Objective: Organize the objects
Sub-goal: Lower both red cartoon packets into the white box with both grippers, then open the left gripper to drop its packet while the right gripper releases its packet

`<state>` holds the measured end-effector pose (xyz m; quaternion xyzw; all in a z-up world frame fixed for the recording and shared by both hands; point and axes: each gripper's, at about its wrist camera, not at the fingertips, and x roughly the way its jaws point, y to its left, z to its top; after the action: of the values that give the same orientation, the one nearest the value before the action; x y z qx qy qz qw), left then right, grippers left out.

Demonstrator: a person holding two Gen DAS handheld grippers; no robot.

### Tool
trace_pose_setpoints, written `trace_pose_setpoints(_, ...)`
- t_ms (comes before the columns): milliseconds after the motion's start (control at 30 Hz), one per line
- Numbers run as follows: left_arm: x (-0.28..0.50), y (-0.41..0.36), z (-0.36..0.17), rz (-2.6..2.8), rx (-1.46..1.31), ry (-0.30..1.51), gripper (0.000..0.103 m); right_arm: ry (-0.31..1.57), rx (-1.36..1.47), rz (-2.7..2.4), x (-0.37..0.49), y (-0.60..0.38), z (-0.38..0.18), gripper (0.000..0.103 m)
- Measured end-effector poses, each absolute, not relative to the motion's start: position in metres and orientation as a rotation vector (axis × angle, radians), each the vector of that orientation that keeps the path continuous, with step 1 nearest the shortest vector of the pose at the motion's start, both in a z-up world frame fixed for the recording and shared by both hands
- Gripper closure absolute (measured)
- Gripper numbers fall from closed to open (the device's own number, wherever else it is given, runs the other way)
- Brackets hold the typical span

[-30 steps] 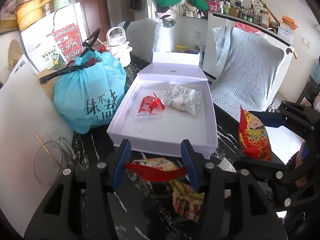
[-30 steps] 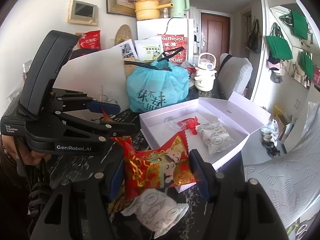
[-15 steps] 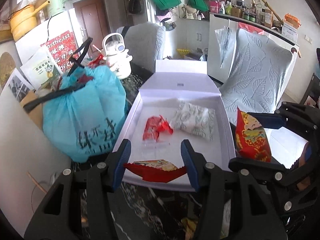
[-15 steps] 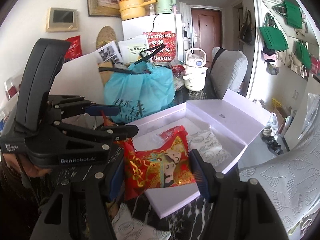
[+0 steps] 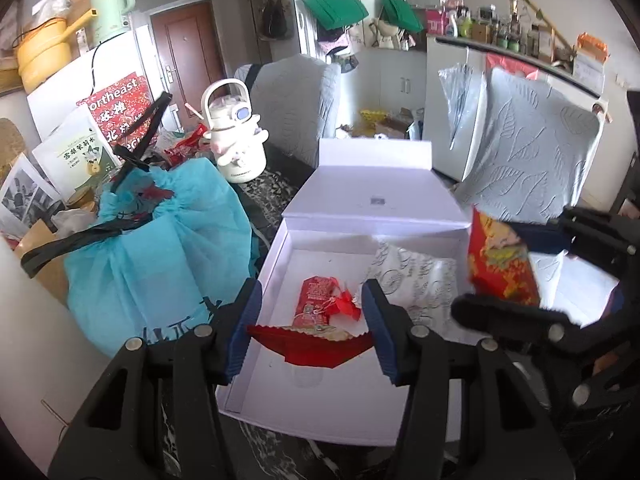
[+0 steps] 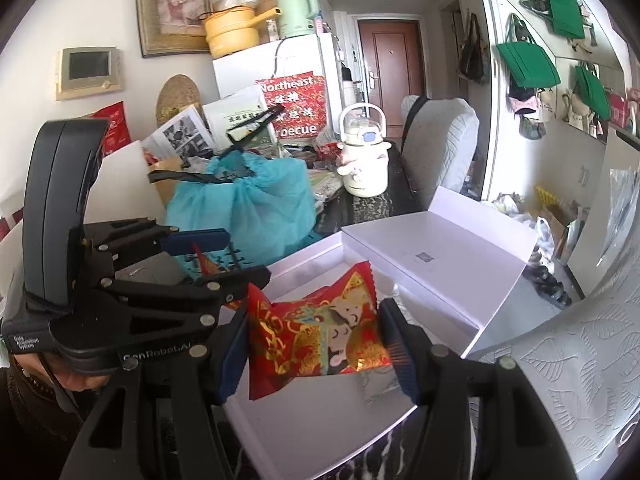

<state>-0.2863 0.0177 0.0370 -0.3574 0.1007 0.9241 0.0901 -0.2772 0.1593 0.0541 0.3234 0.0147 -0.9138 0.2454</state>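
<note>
**Two red packets held over the open white box**

Our left gripper [image 5: 312, 334] clamps a flat red packet [image 5: 316, 344] edge-on between its blue pads, above the near part of the open white box [image 5: 256, 304]. Just beyond those jaws, inside the box, lie a small red sachet [image 5: 320, 300] and, to its right, a white patterned pouch [image 5: 416, 276]. Our right gripper [image 6: 316, 340] grips a red figure-printed packet [image 6: 316, 332] over the same box, its hinged lid [image 6: 440, 248] lying open past the jaws.
</note>
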Motion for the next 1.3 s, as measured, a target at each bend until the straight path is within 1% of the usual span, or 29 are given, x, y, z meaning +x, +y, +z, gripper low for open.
trace_pose_setpoints(100, -0.292, 0.024, 0.024, 2.753, -1.079, 0.369, 0.052, 0.018, 0.913, -2.502, -0.285, 0.164, 0.039, 0.04)
trace_pose_setpoints(233, -0.3, 0.025, 0.01, 2.708, -1.117, 0.334, 0.052, 0.01, 0.927, -2.499, -0.284, 0.169, 0.025, 0.04)
trace_pose_setpoints(567, -0.304, 0.04, -0.016, 2.657, -1.14, 0.402, 0.052, 0.052, 0.927, -2.523, -0.281, 0.171, 0.01, 0.04)
trace_pose_setpoints(833, -0.315, 0.03, -0.035, 2.623, -1.246, 0.354, 0.052, 0.111, 0.973, -2.505, -0.286, 0.16, -0.007, 0.04)
trace_pose_setpoints(1300, -0.333, 0.019, -0.067, 2.551, -1.434, 0.27, 0.052, 0.083, 1.074, -2.486, -0.298, 0.157, -0.029, 0.039)
